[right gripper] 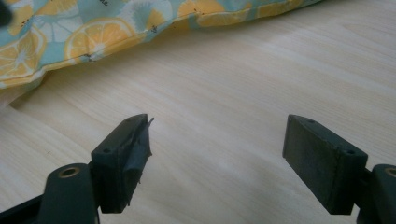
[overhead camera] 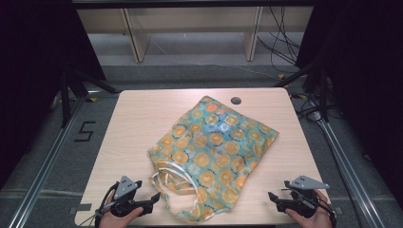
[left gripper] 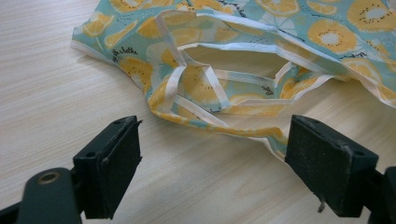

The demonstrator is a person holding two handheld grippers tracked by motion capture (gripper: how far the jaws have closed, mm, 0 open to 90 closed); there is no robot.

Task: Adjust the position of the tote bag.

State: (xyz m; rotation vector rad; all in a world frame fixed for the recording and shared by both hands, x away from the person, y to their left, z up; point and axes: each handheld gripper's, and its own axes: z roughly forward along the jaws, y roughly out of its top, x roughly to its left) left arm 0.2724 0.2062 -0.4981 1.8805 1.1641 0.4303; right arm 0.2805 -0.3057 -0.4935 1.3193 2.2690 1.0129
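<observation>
A: How far is the work now?

B: I think it is only at the start. The teal fabric tote bag with orange-slice print (overhead camera: 214,147) lies flat and rumpled in the middle of the pale wooden tabletop (overhead camera: 138,118), with its cream ribbon handles (overhead camera: 173,183) loose at about 6 o'clock of the bag.

A: And the claws?

B: The left claw (overhead camera: 152,199) is wide and holds nothing, at 7 o'clock of the bag, near the handles. The right claw (overhead camera: 275,199) is also wide and empty, at 4 o'clock, apart from the cloth. Grasping is all left to do.
</observation>
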